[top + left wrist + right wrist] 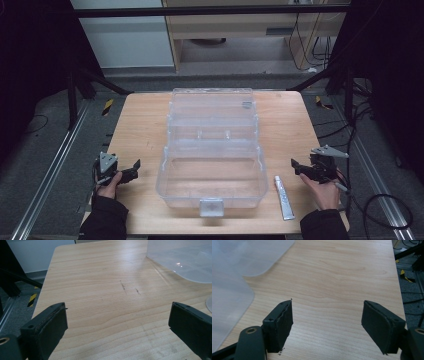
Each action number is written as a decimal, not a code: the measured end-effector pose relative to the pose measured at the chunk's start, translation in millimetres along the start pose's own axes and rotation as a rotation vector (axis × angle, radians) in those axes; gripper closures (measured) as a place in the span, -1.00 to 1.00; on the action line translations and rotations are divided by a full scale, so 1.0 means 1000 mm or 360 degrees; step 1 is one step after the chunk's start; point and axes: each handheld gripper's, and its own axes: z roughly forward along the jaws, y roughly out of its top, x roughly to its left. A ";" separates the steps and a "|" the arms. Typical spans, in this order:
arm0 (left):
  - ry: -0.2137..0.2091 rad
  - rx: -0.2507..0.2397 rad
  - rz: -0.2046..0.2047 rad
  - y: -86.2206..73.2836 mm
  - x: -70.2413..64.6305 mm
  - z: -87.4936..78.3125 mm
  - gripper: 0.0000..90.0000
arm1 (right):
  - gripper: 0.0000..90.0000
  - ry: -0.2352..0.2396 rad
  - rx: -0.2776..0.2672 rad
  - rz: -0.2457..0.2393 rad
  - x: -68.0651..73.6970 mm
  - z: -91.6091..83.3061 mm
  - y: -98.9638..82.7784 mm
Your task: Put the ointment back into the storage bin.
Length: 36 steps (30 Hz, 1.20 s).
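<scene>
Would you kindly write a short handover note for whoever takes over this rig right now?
Left tool: jaws open, nothing between them, low over the table left of the clear plastic box.
Right tool: jaws open, holding nothing, right of the box, close to the small silver tube.
Things: the box sits mid-table with its lid swung open toward the far edge; nothing can be made out inside. The tube lies flat on the table beside the box's right front corner, apart from it.
Done: box is open.
Left: probably pick up the tube with the right tool, place it in the box, then close the lid.
</scene>
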 end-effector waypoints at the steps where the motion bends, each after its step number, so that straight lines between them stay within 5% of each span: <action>1: 0.0000 0.0000 0.0000 0.000 0.000 0.000 -0.97 | -0.43 0.0000 0.0000 0.0000 0.000 0.000 0.000; 6: -0.0002 -0.0003 0.0003 0.000 0.000 0.000 -0.97 | -0.44 0.0014 -0.0034 -0.0008 0.004 -0.010 0.008; 12: 0.0000 -0.0002 0.0004 0.000 0.000 0.000 -0.97 | -0.34 -0.0033 0.0048 -0.0086 0.015 -0.018 0.015; 36: 0.0004 -0.0003 0.0002 0.000 0.000 0.000 -0.97 | -0.32 0.0125 0.0335 -0.0128 0.042 -0.048 0.036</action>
